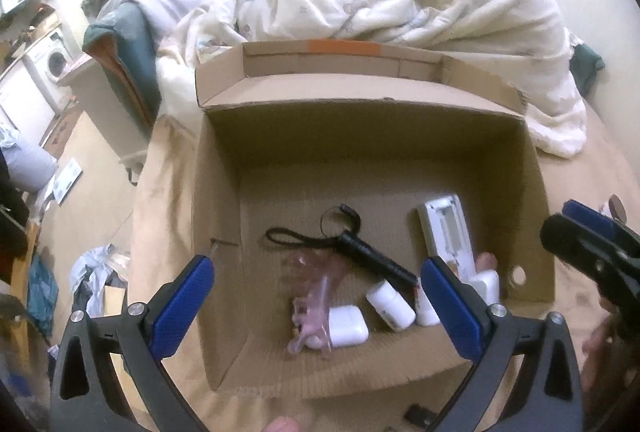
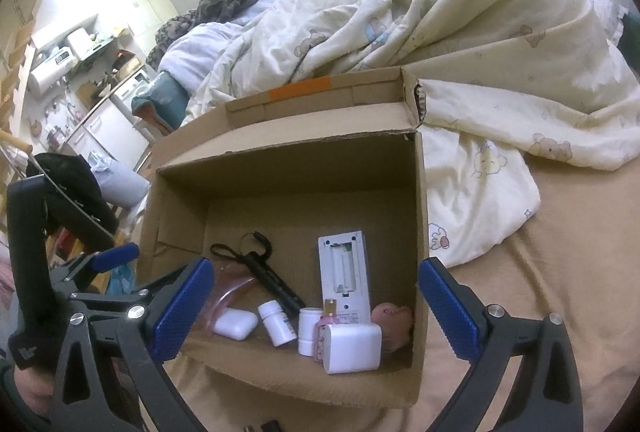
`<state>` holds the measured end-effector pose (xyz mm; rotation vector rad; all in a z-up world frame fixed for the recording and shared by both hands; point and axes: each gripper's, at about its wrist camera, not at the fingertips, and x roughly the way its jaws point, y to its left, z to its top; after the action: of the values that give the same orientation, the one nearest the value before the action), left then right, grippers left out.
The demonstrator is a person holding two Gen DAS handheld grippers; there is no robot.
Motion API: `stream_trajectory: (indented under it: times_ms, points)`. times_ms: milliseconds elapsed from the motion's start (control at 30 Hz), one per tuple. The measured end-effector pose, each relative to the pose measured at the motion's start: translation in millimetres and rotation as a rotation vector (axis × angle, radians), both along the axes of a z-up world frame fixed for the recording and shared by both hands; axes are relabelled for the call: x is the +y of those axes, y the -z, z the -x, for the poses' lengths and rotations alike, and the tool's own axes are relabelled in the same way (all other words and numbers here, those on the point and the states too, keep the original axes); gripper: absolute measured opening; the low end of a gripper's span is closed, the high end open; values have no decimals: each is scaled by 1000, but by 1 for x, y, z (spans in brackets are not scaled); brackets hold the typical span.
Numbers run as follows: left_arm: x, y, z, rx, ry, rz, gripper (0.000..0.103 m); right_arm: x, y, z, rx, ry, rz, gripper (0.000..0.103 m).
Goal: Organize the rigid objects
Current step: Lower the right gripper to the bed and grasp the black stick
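Left gripper point(image 1: 316, 296) spread wide, nothing between its blue pads, poised above the open brown cardboard box point(image 1: 360, 124) on the bed.

Below it, left to right:
- pink plastic hair clip point(image 1: 310, 306)
- white earbud case point(image 1: 348, 325)
- black flashlight with cord point(image 1: 366, 254)
- white pill bottle point(image 1: 390, 305)
- white remote, battery bay open point(image 1: 448, 232)

Right gripper point(image 2: 316, 302) equally wide and empty; white charger block point(image 2: 352, 348) just beneath.

Judgement: a drop-off looks finished. Next move calls for swinging away from the box to find another loose item.

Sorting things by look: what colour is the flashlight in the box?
Black, with a black wrist strap: the flashlight shows best in the left wrist view.
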<state>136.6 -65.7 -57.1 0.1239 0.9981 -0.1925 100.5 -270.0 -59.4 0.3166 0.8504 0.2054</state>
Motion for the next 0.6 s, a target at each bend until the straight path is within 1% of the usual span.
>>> stream_trajectory:
  times_ms: [100,233,367,467,533,600]
  points:
    - [4,-11,4,10,10,-6,103,-1,-3,7,-3,-6,-26,103]
    - [14,-33,16,-19,4,-16,103,1,-12,19,-24,-10,-21,103]
    - [25,-46,30,-28,-4,-5,103,0,-21,33,-42,-16,-25,103]
    - [31,-50,43,-39,0,-8,103,0,-24,42,-25,-26,-31,103]
    - [33,-48,51,-44,9,-23,103,-3,-22,49,-6,-32,-74,103]
    - [38,-42,58,-34,0,-36,103,-2,-20,58,13,-33,-94,103]
